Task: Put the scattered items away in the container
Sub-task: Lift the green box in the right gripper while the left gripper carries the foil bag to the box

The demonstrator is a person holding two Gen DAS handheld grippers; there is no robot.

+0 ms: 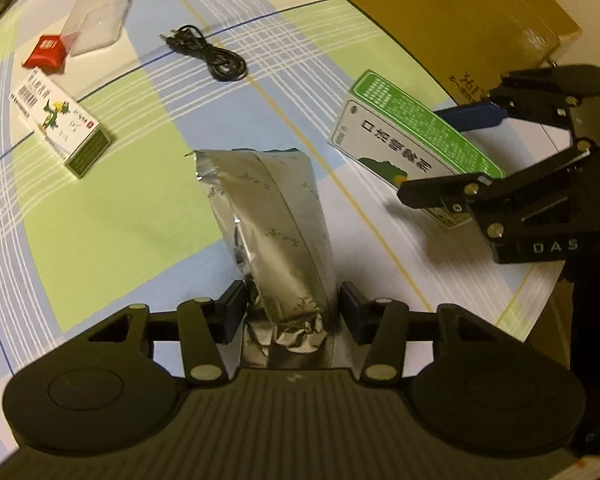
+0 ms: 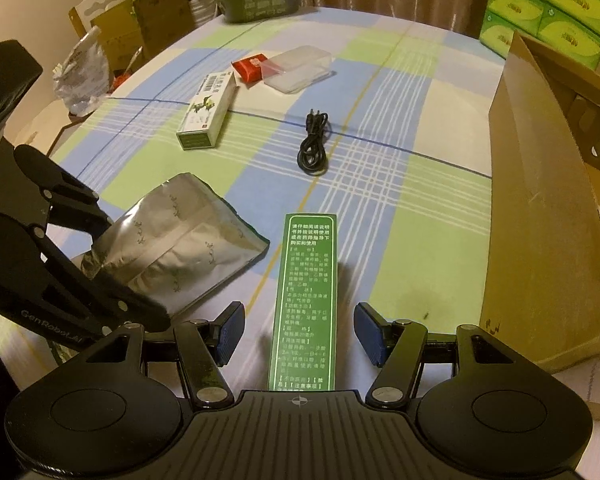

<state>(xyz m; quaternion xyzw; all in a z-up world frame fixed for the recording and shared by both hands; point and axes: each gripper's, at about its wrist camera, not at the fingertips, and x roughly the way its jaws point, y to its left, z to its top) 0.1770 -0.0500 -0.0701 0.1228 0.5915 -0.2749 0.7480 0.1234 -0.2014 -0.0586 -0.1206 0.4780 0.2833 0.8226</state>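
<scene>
The left hand-held gripper [image 1: 293, 312] points steeply down over the silver pouch [image 1: 268, 220], which lies on the checked surface [image 1: 112, 216]; its pads [image 1: 236, 304] flank the pouch's crumpled near end, the left one at the foil and the right one a little off it, so whether they pinch it I cannot tell. The right hand-held gripper [image 2: 299, 334] straddles the green box [image 2: 306, 292], just right of the pouch; its pads [image 2: 232, 328] stand spread, clear of the box on both sides. Beyond the pouch lies a coiled black cable [image 2: 314, 148], and left of the cable a white-and-green box [image 2: 208, 114]. Further back from the pouch sit a red packet [image 2: 250, 68] and, touching it, a clear plastic case [image 2: 296, 68]. Well right of the pouch, past the green box, stands an open cardboard carton [image 2: 540, 208] at the surface's edge, its wall rising above the cloth.
</scene>
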